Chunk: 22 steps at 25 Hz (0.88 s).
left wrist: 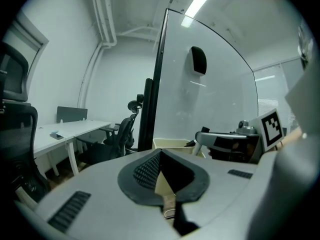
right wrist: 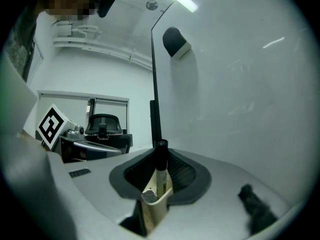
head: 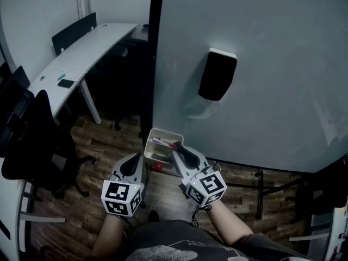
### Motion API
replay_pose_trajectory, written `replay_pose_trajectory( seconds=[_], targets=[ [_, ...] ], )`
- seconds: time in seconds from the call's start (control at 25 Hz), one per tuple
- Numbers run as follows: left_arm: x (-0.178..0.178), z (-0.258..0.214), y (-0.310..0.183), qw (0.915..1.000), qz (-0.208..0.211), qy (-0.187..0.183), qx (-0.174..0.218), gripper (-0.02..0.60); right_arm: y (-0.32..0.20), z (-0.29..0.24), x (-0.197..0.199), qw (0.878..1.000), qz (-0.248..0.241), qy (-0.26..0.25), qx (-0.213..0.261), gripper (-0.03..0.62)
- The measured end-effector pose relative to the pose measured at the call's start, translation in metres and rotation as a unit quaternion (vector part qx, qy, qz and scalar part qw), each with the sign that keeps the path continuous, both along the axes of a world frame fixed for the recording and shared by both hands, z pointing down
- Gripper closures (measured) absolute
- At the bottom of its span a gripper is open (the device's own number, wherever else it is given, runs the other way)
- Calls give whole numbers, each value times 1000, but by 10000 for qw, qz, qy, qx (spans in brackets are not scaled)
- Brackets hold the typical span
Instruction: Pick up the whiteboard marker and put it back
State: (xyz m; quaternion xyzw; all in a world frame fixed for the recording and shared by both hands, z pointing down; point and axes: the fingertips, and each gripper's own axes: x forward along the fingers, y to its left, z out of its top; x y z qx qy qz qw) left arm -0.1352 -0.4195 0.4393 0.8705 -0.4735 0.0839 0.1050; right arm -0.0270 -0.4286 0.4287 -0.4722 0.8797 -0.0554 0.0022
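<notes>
Holding the whiteboard marker (right wrist: pixel 160 176) in the right tool (head: pixel 178 150) at the moment, jaws pinched partway in on the barrel. Seems to lie along the jaws, black cap poking out at the tips, so pointing the same way as the tool. Nothing in the left tool (left wrist: pixel 161 156), jaws closed up, just hovering off to the left.

Key bit for the drop: cream marker tray (head: pixel 166 131) at the bottom edge of the whiteboard (head: pixel 261 37), straight ahead of the right tool and practically at its tips in the head view, near the tray's right corner. Got a couple of markers (head: pixel 162 142) lying crosswise in there too. Probably means nudging forward over the near rim and turning the barrel sideways to match, then letting go. Definitely a right-hand job, with the left tool near the tray's left corner but empty. Can't judge the gap to the rim from up top, though.
</notes>
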Motion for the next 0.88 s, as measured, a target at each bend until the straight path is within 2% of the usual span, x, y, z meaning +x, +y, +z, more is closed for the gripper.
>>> replay_pose_trajectory(
  seconds=[0.88],
  targets=[
    [6,4,12,9998,198,33,10,568,18,4,10,9997,182,-25,-146,510]
  ],
)
